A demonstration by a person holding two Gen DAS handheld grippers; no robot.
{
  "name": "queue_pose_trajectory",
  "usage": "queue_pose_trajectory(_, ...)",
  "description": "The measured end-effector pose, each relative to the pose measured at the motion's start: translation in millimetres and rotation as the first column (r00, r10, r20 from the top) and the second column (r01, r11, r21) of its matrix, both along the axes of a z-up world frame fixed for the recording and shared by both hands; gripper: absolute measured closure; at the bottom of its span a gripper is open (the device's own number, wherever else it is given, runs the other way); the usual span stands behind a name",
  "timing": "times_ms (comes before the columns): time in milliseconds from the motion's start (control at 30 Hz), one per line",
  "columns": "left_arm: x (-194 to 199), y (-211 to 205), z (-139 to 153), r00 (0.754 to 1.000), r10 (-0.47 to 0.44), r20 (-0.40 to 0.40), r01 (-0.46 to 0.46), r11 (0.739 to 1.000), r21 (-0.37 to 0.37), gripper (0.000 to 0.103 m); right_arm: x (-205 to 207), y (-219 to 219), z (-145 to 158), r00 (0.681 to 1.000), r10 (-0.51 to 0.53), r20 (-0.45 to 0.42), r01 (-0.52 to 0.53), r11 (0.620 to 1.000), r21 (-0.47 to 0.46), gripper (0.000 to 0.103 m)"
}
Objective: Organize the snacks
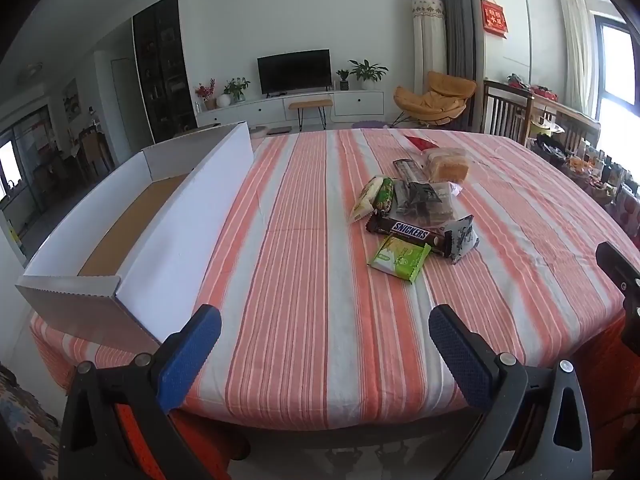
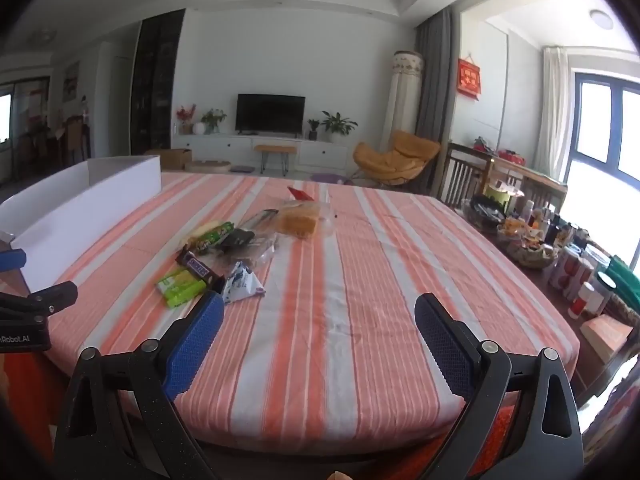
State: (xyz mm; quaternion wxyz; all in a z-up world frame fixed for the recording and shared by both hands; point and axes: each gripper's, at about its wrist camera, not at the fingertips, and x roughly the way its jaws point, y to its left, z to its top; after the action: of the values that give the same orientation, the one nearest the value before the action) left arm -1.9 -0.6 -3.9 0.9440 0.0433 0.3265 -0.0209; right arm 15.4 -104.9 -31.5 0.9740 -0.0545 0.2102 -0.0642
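Observation:
A pile of snacks lies mid-table: a Snickers bar (image 1: 410,233), a green wafer pack (image 1: 401,257), a grey-white triangular pack (image 1: 463,238), a dark clear bag (image 1: 424,200), a yellow-green pack (image 1: 374,197), bread (image 1: 449,167) and a red packet (image 1: 420,142). The pile also shows in the right wrist view, with the Snickers bar (image 2: 199,267) and green wafer pack (image 2: 180,285). A long open white box (image 1: 132,228) stands at the left. My left gripper (image 1: 325,354) is open and empty near the table's front edge. My right gripper (image 2: 319,340) is open and empty, right of the pile.
The table has an orange-and-white striped cloth (image 1: 312,280). A side table with jars, bottles and baskets (image 2: 560,256) stands to the right. A wooden chair (image 2: 468,176) stands at the far right corner. The left gripper's body (image 2: 28,312) shows at the left edge.

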Motion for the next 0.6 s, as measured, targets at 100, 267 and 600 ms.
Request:
queue_pose_trajectory(100, 0.7, 0.1, -1.2, 1.0, 0.0, -0.004, 0.0, 1.0, 0.001, 0.0, -1.3, 0.2, -5.1, 1.0, 0.014, 0.0, -0.014, 1.0, -0.016, 0.005)
queue_pose_trajectory(267, 1.4, 3.0, -0.9, 1.0, 0.007, -0.009, -0.007, 1.0, 0.0, 0.0, -1.4, 1.8, -4.6, 1.0, 0.029, 0.0, -0.029, 0.999, -0.02, 0.005)
queue_pose_trajectory(600, 5.0, 2.8, -2.8, 1.0, 0.007, -0.02, -0.007, 1.0, 0.005, 0.0, 1.4, 0.1, -6.2, 1.0, 0.03, -0.006, -0.03, 0.999, -0.019, 0.005)
